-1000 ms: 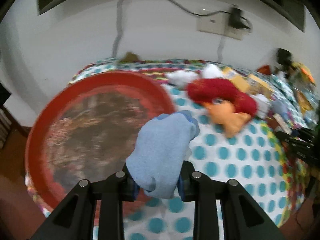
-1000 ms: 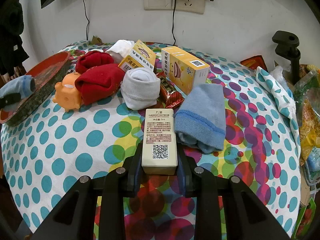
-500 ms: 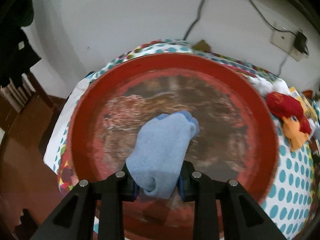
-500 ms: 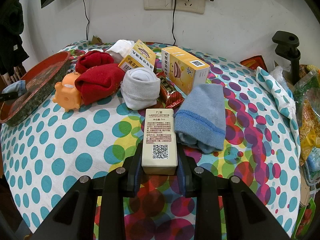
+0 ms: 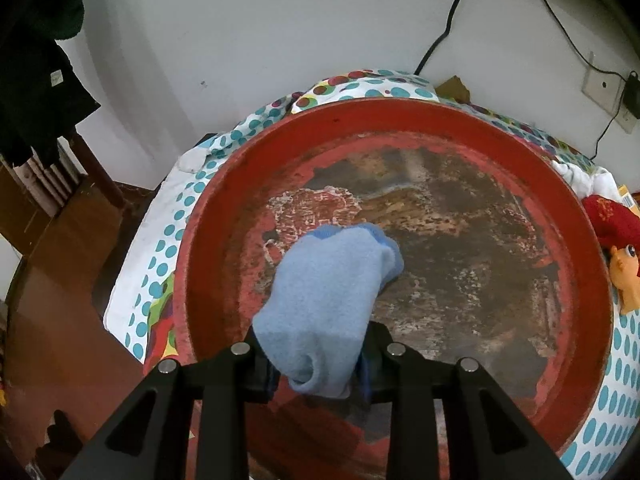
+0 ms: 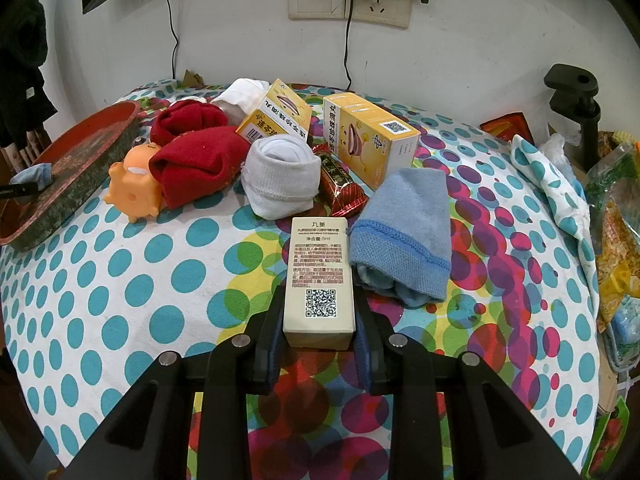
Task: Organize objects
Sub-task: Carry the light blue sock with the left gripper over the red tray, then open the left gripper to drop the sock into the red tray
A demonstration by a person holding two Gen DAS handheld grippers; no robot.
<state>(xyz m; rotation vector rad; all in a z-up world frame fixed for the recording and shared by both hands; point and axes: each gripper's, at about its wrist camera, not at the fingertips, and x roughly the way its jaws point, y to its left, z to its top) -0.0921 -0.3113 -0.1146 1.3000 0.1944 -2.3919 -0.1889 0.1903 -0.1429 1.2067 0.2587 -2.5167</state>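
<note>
The left tool [image 5: 320, 364] has just begun to ease its jaws apart, yet the pads still touch the rolled light-blue sock [image 5: 328, 300] hanging between them over the worn floor of the round red tray [image 5: 592, 280]. The right tool [image 6: 318, 348] is clamped on a cream carton [image 6: 319, 276] with a QR code, low over the counter's polka-dot cloth [image 6: 120, 280]. Beyond it lie a folded blue sock [image 6: 404, 236], a white sock roll [image 6: 280, 176], 2 yellow boxes [image 6: 372, 140], red socks [image 6: 196, 164] and an orange toy [image 6: 134, 184]. The tray sits at the counter's left end. Behind stands a white wall with sockets [image 6: 348, 0].
</note>
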